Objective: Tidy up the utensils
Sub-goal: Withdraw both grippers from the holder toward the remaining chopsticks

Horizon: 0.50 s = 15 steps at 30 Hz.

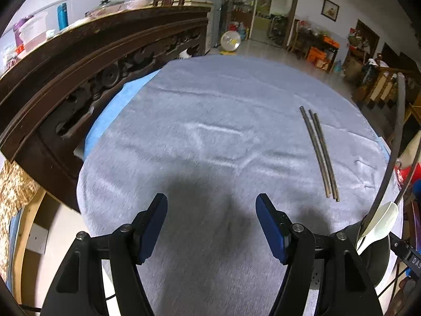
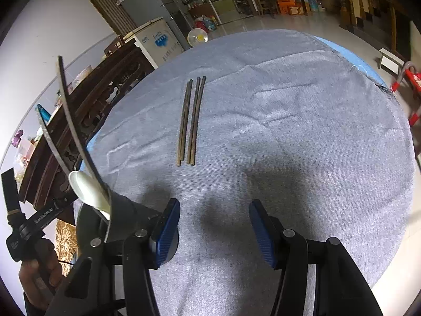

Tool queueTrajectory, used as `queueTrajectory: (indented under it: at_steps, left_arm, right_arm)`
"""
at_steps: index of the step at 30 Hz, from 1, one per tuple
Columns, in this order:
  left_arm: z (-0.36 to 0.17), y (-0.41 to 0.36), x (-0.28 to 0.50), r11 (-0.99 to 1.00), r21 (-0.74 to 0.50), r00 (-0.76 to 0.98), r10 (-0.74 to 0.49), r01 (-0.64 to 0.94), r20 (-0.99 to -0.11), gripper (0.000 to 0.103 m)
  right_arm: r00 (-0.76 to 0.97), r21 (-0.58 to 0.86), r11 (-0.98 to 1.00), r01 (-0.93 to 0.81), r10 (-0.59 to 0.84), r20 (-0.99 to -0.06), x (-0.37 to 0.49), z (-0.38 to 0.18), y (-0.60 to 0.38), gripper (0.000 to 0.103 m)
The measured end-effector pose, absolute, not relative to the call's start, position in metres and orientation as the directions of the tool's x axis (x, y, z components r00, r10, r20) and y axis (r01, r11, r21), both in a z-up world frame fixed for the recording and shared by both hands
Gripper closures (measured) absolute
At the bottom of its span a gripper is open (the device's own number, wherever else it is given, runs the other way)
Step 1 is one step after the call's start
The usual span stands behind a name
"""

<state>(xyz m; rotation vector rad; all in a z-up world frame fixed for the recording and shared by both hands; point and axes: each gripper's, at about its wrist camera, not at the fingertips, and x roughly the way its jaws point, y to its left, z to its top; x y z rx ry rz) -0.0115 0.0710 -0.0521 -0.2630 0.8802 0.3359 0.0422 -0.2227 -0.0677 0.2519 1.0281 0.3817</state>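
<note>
Dark chopsticks (image 1: 319, 155) lie side by side on the grey cloth (image 1: 210, 121), ahead and right of my left gripper (image 1: 211, 223), which is open and empty. In the right wrist view the chopsticks (image 2: 190, 121) lie ahead and left of my right gripper (image 2: 214, 231), also open and empty. A dark holder (image 2: 115, 216) stands at the table's near edge between the grippers, with a white spoon (image 2: 89, 192) and long utensil handles (image 2: 71, 115) standing in it. It shows in the left wrist view (image 1: 376, 252) with the spoon (image 1: 381, 221).
A carved dark wooden sideboard (image 1: 86, 63) runs along the table's left side, close to the edge. A red stand (image 2: 413, 84) is off the table's right. A hand holds the left gripper's handle (image 2: 29, 237).
</note>
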Motion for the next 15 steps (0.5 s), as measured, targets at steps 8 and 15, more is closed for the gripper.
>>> queueTrajectory:
  at_steps: [8, 15]
  left_arm:
    - [-0.050, 0.066, -0.003, 0.933, -0.115, 0.647, 0.144, -0.340, -0.749, 0.033]
    - [-0.054, 0.065, 0.006, 0.940, -0.124, 0.659, 0.125, -0.318, -0.742, 0.033]
  right_arm:
    - [0.448, 0.360, 0.912, -0.196, 0.410, -0.794, 0.053, -0.075, -0.216, 0.044]
    - [0.445, 0.350, 0.915, -0.202, 0.404, -0.799, 0.062, -0.079, -0.213, 0.044]
